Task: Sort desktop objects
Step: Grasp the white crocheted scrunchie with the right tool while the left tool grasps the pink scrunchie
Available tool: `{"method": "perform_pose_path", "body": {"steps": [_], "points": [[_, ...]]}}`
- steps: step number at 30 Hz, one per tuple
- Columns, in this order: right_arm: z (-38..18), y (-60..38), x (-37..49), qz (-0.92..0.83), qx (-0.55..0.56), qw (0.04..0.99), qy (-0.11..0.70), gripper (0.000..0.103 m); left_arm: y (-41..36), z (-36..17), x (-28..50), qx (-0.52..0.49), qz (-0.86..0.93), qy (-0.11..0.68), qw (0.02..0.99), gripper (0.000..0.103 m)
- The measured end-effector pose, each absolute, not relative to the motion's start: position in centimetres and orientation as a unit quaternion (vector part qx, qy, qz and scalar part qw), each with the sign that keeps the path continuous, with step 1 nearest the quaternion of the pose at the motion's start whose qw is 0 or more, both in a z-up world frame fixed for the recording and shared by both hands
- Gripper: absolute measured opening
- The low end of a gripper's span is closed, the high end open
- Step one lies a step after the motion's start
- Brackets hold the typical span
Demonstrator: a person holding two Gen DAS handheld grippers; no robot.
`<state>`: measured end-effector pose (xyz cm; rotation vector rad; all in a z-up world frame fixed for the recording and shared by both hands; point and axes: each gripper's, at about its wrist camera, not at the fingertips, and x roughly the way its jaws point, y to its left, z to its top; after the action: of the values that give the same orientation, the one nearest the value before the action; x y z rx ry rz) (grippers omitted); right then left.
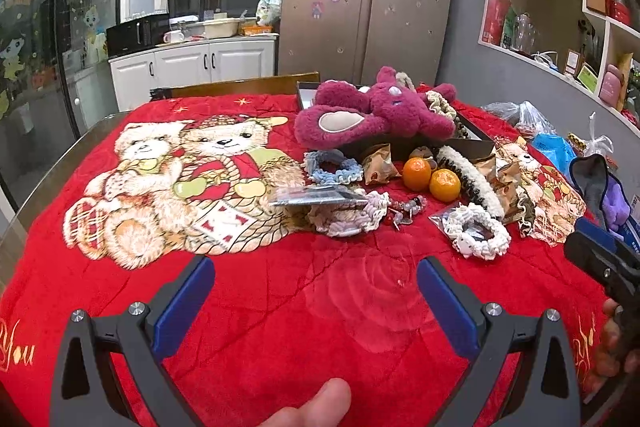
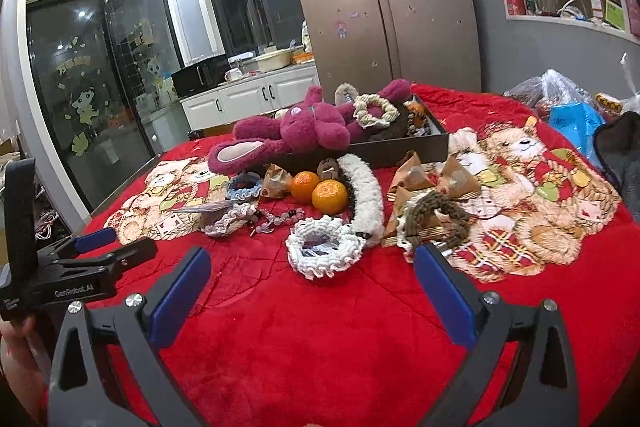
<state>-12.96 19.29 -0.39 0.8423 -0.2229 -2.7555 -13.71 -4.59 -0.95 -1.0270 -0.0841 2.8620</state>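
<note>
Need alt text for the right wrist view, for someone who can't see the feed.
The open right gripper hovers empty above a red blanket, facing a white scrunchie, two oranges and a magenta plush toy draped over a dark box. The left gripper shows at the left edge.

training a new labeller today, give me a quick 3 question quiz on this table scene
1. True or false: the left hand-held gripper is shut on an orange.
2. Multiple choice: where does the magenta plush toy lie? A) flat on the red blanket, apart from everything B) partly on the dark tray C) on the kitchen counter
3. Fill in: the number of oranges beside the long white fuzzy hair clip is ____.

Key:
1. False. Both it and the right hand-held gripper are open and hold nothing.
2. B
3. Two
</note>
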Motion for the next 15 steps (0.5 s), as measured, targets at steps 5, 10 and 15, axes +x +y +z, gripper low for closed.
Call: {"method": "perform_pose_path", "body": {"steps": [5, 10, 15], "points": [[-1.0, 18.1, -15.4, -0.937, 0.314, 0.13, -0.079, 0.102, -4.1, -1.6, -15.7, -0.354, 0.932, -0.033, 0.066, 0.103], [-2.0, 17.6, -17.5, -0.925, 0.338, 0.15, -0.086, 0.089, -3.1, -2.1, -17.8, -0.362, 0.93, -0.01, 0.071, 0.103], [-3.3, 17.4, -19.1, -0.916, 0.361, 0.15, -0.086, 0.082, -2.0, -2.7, -19.9, -0.375, 0.922, -0.002, 0.093, 0.103]]}}
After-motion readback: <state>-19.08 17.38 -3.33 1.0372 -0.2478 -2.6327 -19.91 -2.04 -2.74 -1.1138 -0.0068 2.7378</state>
